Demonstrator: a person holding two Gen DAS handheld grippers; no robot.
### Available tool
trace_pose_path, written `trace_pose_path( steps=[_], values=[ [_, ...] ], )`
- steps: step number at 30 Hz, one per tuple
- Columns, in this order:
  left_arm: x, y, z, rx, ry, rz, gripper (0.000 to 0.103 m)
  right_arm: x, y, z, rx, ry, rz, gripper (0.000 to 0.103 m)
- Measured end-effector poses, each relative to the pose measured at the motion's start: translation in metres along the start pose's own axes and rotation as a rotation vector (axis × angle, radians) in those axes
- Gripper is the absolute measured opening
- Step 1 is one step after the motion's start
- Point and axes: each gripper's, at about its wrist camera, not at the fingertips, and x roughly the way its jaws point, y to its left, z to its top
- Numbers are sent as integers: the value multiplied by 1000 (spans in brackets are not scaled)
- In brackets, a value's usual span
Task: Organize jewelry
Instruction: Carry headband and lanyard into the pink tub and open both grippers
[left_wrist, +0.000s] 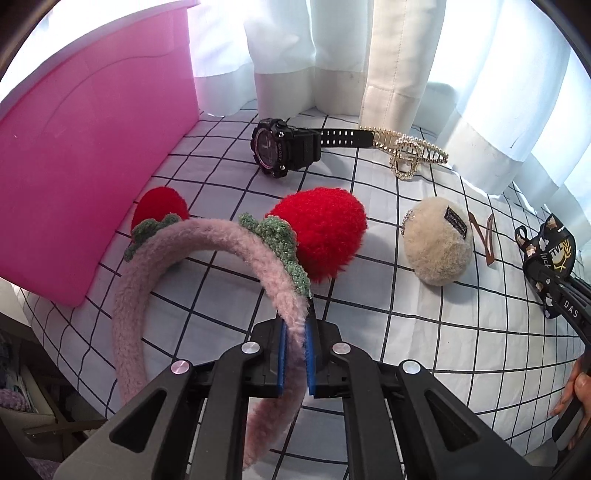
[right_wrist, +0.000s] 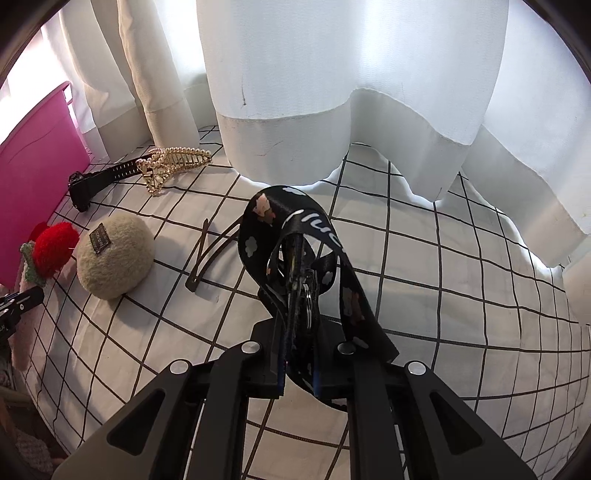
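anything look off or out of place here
Nothing looks damaged or spilled. One oddity: the black watch and the pearl hair claw overlap, the strap end running under the claw by the curtain. The rest lies apart on the checked cloth.

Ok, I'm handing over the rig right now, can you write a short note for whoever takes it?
Left gripper: shut on the pink fuzzy headband with red strawberries.
Right gripper: shut on the black printed lanyard.
On the checked cloth: black sport watch, pearl hair claw, cream plush pouch, brown snap clips.
Pink bin stands at the left; its inside is not visible.
Done: both items gripped. Left: stow them, likely in the bin, then the other four.
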Motion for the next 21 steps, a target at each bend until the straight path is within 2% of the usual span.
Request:
trace_pose_path(
  steps=[13, 18, 21],
  values=[
    [-55, 0, 8, 66, -110, -28, 9, -59, 21, 0, 64, -92, 30, 10],
    [-83, -14, 9, 110, -156, -93, 9, -90, 27, 5, 87, -143, 31, 10],
    [-105, -27, 12, 164, -211, -125, 9, -110, 27, 10, 102, -176, 31, 10]
  ],
)
